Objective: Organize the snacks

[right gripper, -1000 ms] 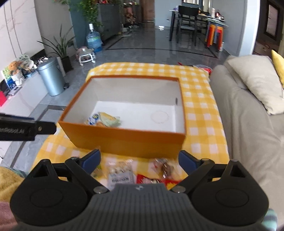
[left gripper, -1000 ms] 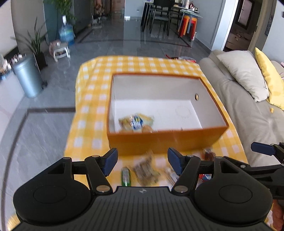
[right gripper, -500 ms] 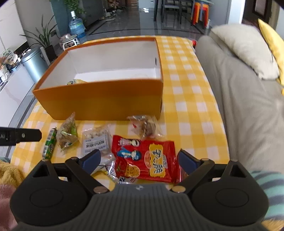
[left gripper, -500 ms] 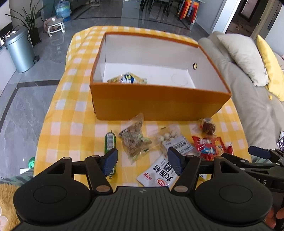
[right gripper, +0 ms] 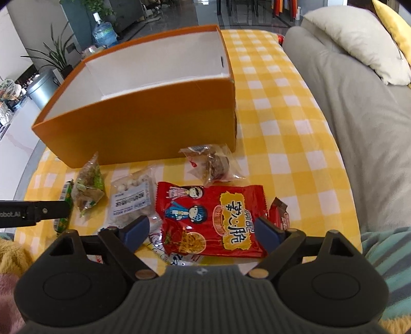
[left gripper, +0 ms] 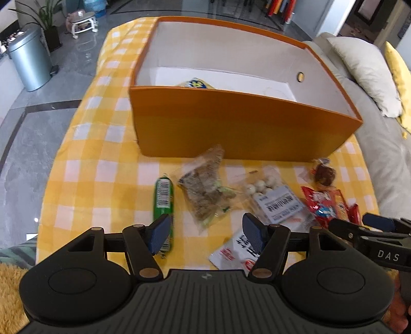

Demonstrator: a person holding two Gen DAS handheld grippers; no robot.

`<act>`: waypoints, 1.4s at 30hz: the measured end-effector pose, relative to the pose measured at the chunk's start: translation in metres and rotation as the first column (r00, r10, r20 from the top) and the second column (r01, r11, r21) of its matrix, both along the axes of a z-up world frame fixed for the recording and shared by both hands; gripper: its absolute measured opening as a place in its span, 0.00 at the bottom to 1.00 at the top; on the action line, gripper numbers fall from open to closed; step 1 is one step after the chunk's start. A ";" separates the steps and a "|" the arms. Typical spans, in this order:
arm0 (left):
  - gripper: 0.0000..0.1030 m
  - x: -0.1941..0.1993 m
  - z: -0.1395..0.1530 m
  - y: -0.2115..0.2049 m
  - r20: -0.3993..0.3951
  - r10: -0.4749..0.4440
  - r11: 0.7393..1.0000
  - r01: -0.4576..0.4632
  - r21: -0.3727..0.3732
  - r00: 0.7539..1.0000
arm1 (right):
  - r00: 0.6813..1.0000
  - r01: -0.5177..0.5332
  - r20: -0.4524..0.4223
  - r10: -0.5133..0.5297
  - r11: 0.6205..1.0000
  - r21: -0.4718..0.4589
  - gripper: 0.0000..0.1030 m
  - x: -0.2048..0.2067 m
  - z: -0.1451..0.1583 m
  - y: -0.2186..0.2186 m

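Two sets of fingers spread; green stick pack (left gripper: 164, 199) lies pointing toward orange box (left gripper: 231, 128).

Beyond my worktop's yellow-and-white checked cloth (left gripper: 102, 164) I see a grey metal dustbin (left gripper: 29, 61) on the glossy grey stone floor (left gripper: 23, 144), a leafy potted plant (left gripper: 47, 24) behind it, and a blue water bottle (right gripper: 104, 30). A grey sofa (right gripper: 359, 123) carries a cream cushion (right gripper: 359, 38).

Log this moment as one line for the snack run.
left tongs: open, over green stick | right tongs: open, jaws just closing, nothing gripped, over red packet | orange box: one snack inside
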State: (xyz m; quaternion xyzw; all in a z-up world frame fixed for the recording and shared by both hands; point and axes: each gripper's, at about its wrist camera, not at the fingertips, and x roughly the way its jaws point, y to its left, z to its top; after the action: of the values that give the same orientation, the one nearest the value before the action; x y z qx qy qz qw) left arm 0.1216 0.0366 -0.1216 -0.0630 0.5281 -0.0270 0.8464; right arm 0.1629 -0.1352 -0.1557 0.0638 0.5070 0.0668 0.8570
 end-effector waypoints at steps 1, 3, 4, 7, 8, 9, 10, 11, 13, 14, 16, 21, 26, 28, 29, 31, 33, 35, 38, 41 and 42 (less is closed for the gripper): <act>0.73 0.000 0.000 0.002 0.005 0.006 1.000 -0.006 -0.006 1.000 | 1.000 0.003 -0.007 -0.003 1.000 0.002 0.83 0.001 -0.001 -0.001; 0.73 0.003 -0.001 0.005 0.009 0.018 1.000 -0.017 -0.025 1.000 | 1.000 0.001 -0.018 -0.001 1.000 0.006 0.83 0.003 -0.005 -0.001; 0.73 0.004 -0.001 0.005 0.008 0.022 0.999 -0.022 -0.036 1.000 | 1.000 -0.001 -0.020 0.001 1.000 0.008 0.82 0.004 -0.006 0.000; 0.71 0.010 -0.002 0.003 -0.002 0.021 0.999 -0.021 -0.044 1.000 | 1.000 -0.010 -0.020 0.010 1.000 0.009 0.81 0.008 -0.009 0.001; 0.71 0.013 -0.002 0.001 -0.005 0.021 0.999 -0.022 -0.040 1.000 | 1.000 -0.005 -0.019 0.005 1.000 0.006 0.81 0.009 -0.009 0.001; 0.71 0.016 -0.003 -0.001 -0.006 0.022 0.999 -0.022 -0.041 1.000 | 1.000 0.003 -0.020 -0.003 1.000 0.008 0.81 0.011 -0.010 0.000; 0.71 0.019 -0.004 -0.002 -0.010 0.022 0.999 -0.023 -0.044 1.000 | 1.000 0.016 -0.024 -0.015 1.000 0.015 0.81 0.013 -0.011 -0.003; 0.71 0.022 -0.005 -0.003 -0.017 0.024 0.999 -0.025 -0.046 1.000 | 0.999 0.031 -0.030 -0.030 0.999 0.024 0.81 0.015 -0.012 -0.006; 0.71 0.028 -0.009 -0.003 -0.043 0.035 0.998 -0.036 -0.042 0.998 | 0.998 0.052 -0.047 -0.051 0.998 0.032 0.82 0.020 -0.016 -0.012; 0.71 0.032 -0.011 -0.003 -0.063 0.044 0.998 -0.046 -0.036 0.997 | 0.997 0.058 -0.059 -0.055 0.998 0.036 0.84 0.022 -0.019 -0.015; 0.70 0.038 -0.014 -0.002 -0.089 0.063 0.997 -0.067 -0.036 0.994 | 0.995 0.061 -0.084 -0.057 0.997 0.049 0.86 0.027 -0.025 -0.019; 0.70 0.052 -0.021 0.000 -0.129 0.080 0.994 -0.088 -0.057 0.988 | 0.993 0.024 -0.114 -0.016 0.997 0.068 0.93 0.036 -0.034 -0.021; 0.70 0.061 -0.028 -0.003 -0.155 0.077 0.994 -0.088 -0.062 0.985 | 0.991 -0.019 -0.131 0.025 0.999 0.049 0.96 0.043 -0.040 -0.016; 0.70 0.064 -0.032 -0.004 -0.171 0.084 0.994 -0.095 -0.055 0.982 | 0.990 -0.002 -0.142 0.011 0.998 0.060 0.96 0.043 -0.041 -0.017; 0.70 0.065 -0.034 -0.004 -0.175 0.086 0.994 -0.097 -0.058 0.981 | 0.989 0.001 -0.145 0.008 0.998 0.062 0.96 0.044 -0.042 -0.017; 0.70 0.067 -0.038 -0.004 -0.185 0.087 0.992 -0.101 -0.070 0.979 | 0.989 -0.002 -0.148 0.011 0.998 0.059 0.96 0.044 -0.042 -0.017; 0.69 0.068 -0.040 -0.004 -0.194 0.084 0.992 -0.100 -0.071 0.977 | 0.988 -0.003 -0.154 0.012 0.998 0.060 0.96 0.044 -0.041 -0.016; 0.63 0.070 -0.042 -0.006 -0.195 0.077 0.993 -0.092 -0.069 0.978 | 0.987 -0.006 -0.162 0.017 0.998 0.069 0.96 0.044 -0.041 -0.015; 0.53 0.071 -0.044 -0.007 -0.201 0.069 0.994 -0.085 -0.071 0.977 | 0.985 -0.013 -0.168 0.027 0.997 0.082 0.96 0.043 -0.043 -0.014; 0.48 0.071 -0.044 -0.007 -0.196 0.072 0.995 -0.084 -0.056 0.978 | 0.985 -0.012 -0.169 0.027 0.996 0.091 0.97 0.044 -0.045 -0.015; 0.46 0.071 -0.044 -0.007 -0.193 0.071 0.995 -0.083 -0.057 0.979 | 0.985 -0.013 -0.168 0.029 0.996 0.093 0.96 0.044 -0.046 -0.015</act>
State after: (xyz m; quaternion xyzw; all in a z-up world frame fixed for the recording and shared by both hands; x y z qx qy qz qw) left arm 0.1922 0.0295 -0.1661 -0.1129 0.6029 -0.0051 0.7898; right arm 0.2071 -0.1498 -0.2012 0.1030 0.5749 0.0934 0.8063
